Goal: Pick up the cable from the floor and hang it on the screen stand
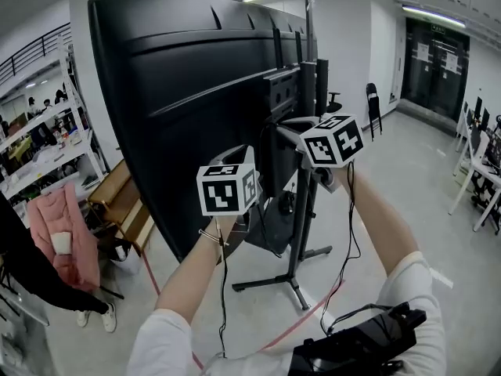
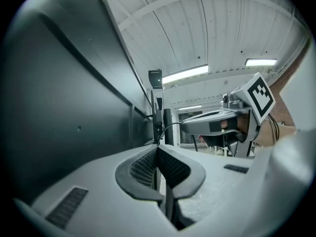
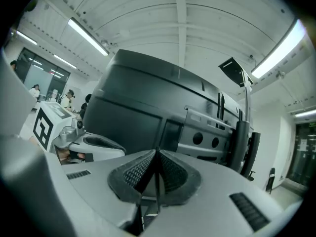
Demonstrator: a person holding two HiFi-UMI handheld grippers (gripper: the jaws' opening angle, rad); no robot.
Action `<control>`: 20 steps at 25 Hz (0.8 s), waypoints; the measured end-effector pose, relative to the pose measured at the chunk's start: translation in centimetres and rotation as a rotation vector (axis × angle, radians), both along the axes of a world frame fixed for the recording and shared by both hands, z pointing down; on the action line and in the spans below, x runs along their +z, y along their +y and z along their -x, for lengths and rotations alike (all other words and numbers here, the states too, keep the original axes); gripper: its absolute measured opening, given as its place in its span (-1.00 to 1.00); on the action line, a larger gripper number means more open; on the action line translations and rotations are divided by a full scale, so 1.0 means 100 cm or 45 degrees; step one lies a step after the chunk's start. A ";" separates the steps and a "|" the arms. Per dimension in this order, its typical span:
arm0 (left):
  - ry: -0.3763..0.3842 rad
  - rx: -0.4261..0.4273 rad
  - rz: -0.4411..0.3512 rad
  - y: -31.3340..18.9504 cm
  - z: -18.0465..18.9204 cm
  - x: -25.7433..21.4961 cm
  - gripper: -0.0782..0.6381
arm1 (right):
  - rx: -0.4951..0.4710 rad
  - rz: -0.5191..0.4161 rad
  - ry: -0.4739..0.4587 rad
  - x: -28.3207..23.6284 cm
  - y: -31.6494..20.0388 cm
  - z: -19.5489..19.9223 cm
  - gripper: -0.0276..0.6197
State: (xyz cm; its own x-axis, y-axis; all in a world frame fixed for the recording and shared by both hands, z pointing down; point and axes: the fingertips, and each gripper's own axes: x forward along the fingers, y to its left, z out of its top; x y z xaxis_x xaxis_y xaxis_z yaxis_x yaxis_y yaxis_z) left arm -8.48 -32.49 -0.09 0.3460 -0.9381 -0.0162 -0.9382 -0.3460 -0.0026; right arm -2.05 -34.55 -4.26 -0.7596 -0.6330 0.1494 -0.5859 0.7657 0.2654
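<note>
We hold both tongs high behind the screen (image 1: 180, 116), near the screen stand (image 1: 301, 225) bracket. The left gripper (image 2: 158, 148) & right gripper (image 3: 157, 152) are each pinched shut on the thin black cable (image 2: 169, 127), w/ a short span between them, prob. to drape it over the mount. So the cable's up off the floor, not yet hung.

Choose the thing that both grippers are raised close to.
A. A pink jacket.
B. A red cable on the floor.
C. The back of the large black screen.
C: the left gripper and the right gripper both look straight at the dark back of the screen, which fills much of each gripper view.
</note>
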 end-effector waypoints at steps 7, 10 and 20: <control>-0.010 -0.042 -0.052 -0.006 0.006 -0.042 -0.77 | -0.019 -0.106 0.022 -0.064 -0.003 0.006 -0.81; -0.018 -0.060 -0.075 -0.008 0.009 -0.060 -0.77 | -0.021 -0.162 0.044 -0.092 -0.007 0.013 -0.81; -0.028 -0.086 -0.102 -0.017 0.004 -0.089 -0.77 | 0.071 -0.164 -0.089 -0.146 -0.054 0.010 -0.81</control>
